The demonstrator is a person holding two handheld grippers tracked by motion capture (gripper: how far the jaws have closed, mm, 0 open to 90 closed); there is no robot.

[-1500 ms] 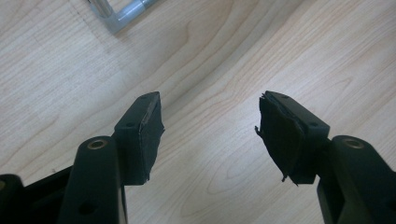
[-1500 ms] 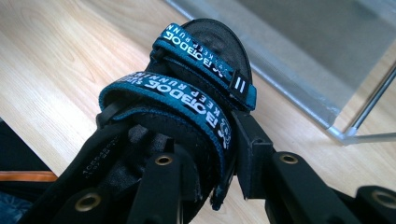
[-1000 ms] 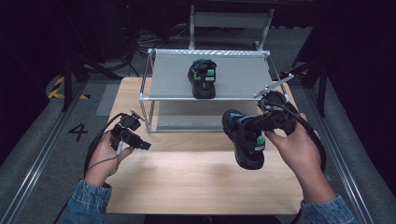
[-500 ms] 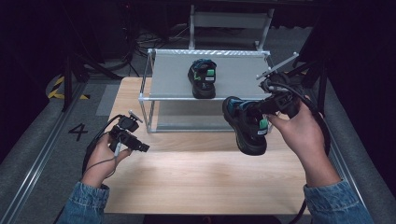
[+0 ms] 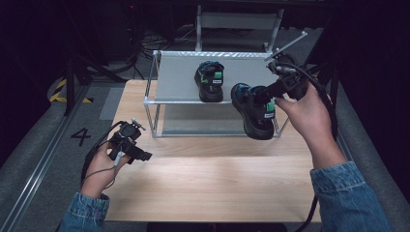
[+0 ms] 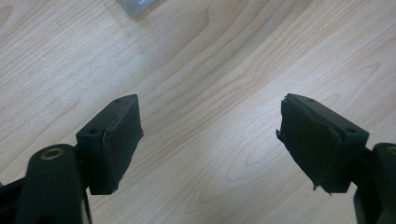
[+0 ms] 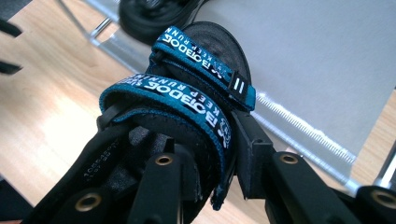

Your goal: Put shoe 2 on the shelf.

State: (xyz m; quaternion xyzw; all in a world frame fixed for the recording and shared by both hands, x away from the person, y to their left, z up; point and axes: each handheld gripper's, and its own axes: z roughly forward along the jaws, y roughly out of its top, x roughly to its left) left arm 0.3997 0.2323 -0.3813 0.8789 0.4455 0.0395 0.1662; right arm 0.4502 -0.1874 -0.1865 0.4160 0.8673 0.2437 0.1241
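You are holding the black shoe (image 5: 255, 110) with the blue straps in the air at about two o'clock over the counter (image 5: 212, 188), just in front of the front rail of the metal rack (image 5: 180, 77), its toe pointing down and toward you. Your right hand-held gripper (image 5: 265, 93) is clamping it at the collar, one jaw inside the opening and the other outside the strap, as the right gripper view is showing, which is giving you a firm hold for carrying it sole-down to the shelf. The second shoe (image 5: 210, 80) is already sitting on the rack's grey top at about twelve o'clock, so it looks as if you are bringing this one up to pair beside it, on its right where the shelf is bare. Your left hand-held gripper (image 5: 138, 152) is hovering low over the counter at about eight o'clock, well apart from both shoes; its jaws have just been opening and are standing wide with nothing but wood grain between them, probably keeping clear of the rack while the right hand is working.
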